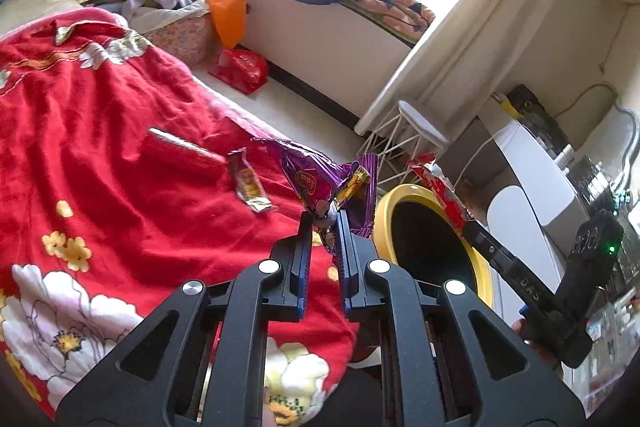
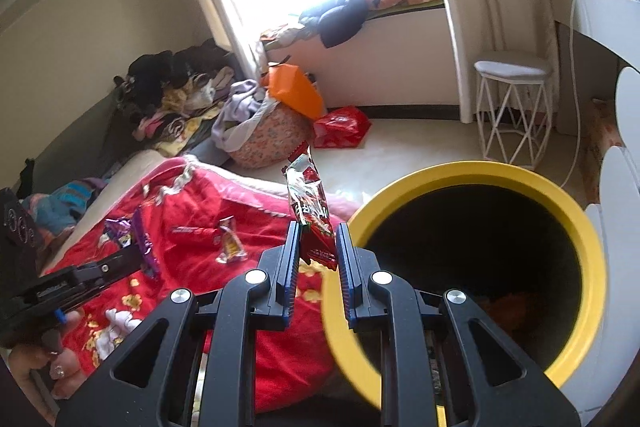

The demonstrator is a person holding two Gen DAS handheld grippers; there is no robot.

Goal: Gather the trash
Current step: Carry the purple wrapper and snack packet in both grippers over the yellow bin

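Observation:
My left gripper [image 1: 324, 227] is shut on a crumpled purple snack wrapper [image 1: 312, 179], held above the red flowered blanket [image 1: 100, 107]. Just to its right stands a yellow-rimmed bin [image 1: 382, 211] with a dark inside. My right gripper [image 2: 318, 247] is shut on a red snack wrapper [image 2: 314, 219] that sticks up between its fingers, at the left edge of the bin's rim [image 2: 480, 171]. The left gripper [image 2: 134, 255] with the purple wrapper [image 2: 138, 239] also shows there. A small orange wrapper [image 1: 250, 187] and a long red wrapper [image 1: 180, 147] lie on the blanket.
On the floor beyond the bed are a red plastic bag [image 2: 340, 127], a flowered basket of clothes [image 2: 268, 139] with an orange bag [image 2: 294, 87] on top, and a white wire stool [image 2: 514, 107]. White furniture [image 1: 532, 163] stands right of the bin. A hand [image 2: 60, 371] holds the left gripper.

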